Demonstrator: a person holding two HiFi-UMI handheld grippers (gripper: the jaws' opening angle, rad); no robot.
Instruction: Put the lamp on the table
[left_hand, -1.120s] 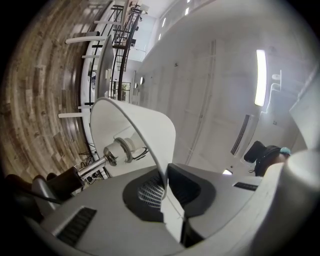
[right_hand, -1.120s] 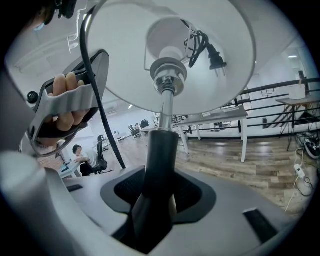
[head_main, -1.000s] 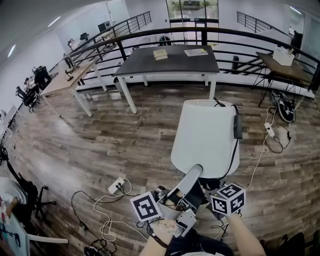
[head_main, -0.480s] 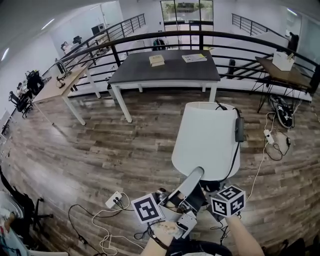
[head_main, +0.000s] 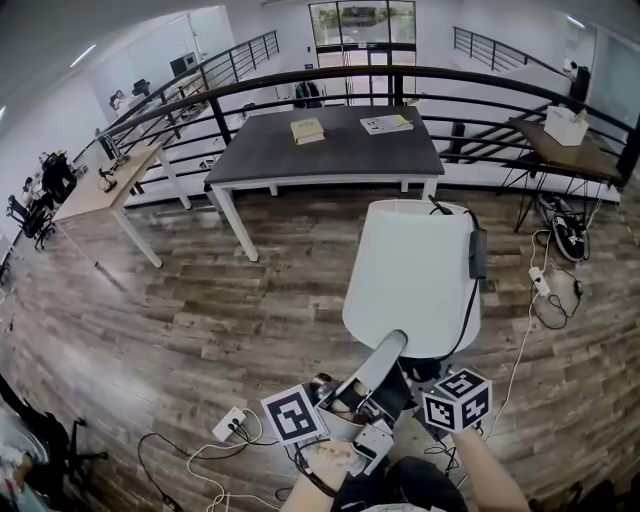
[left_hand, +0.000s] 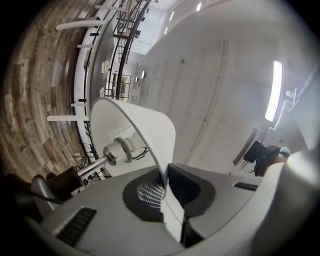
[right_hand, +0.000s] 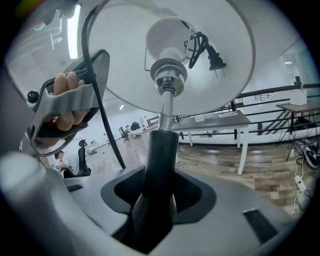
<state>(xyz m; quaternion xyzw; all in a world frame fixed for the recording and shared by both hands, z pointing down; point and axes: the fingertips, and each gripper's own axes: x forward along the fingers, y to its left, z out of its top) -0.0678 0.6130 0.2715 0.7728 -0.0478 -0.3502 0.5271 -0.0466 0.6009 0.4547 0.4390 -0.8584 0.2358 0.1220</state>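
**A:** Where's the white-shaded lamp (head_main: 412, 275) with the dark stem?

**B:** I've got it up over the wood floor (head_main: 200, 300), short of the dark grey table (head_main: 340, 150). My left gripper (left_hand: 162, 189) pinches the shade's rim, and my right gripper (right_hand: 159, 172) is clamped round the stem.

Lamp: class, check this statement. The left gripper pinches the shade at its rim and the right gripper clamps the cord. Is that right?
Not quite. The right gripper clamps the dark stem, not the cord, which passes beside it, outside the jaws; the right gripper view shows this. The left gripper does pinch the shade at its rim.
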